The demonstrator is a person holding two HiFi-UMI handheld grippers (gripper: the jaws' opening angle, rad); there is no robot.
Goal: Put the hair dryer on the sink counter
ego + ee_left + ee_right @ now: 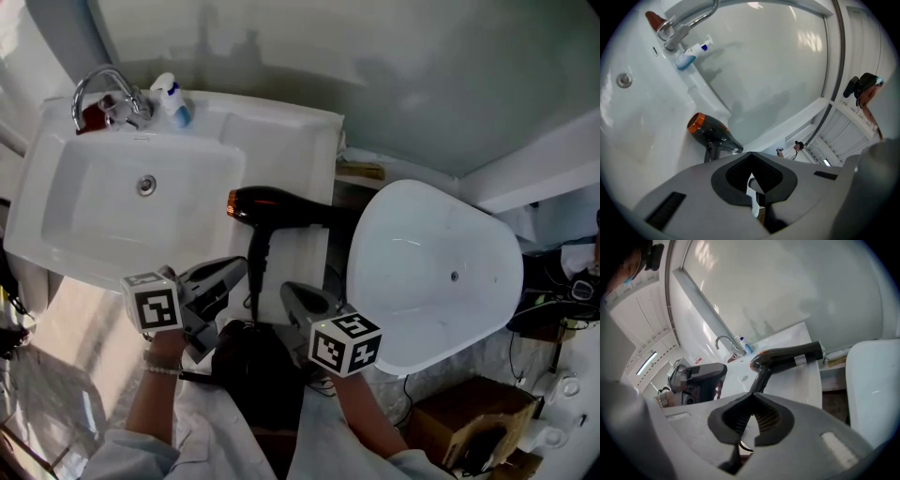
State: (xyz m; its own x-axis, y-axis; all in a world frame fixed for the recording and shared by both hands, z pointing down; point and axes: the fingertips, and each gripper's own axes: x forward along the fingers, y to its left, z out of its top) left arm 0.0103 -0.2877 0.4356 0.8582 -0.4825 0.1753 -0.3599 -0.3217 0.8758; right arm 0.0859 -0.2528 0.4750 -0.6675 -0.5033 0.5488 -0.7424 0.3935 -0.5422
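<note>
Left claw [228, 271] and right claw [298, 293] both clenched, empty. Hair dryer [281, 206] lies on desk [286, 136] just ahead of both. Right gripper view shows the left claw; left gripper view lacks the right.

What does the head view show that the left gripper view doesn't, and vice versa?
Head view only: the white tub, the cardboard box and the right gripper. Left gripper view only: the left gripper close up, jaws shut with nothing between them. Both: the hair dryer lying on the sink counter, the faucet, the blue-and-white tube and the sink drain.
</note>
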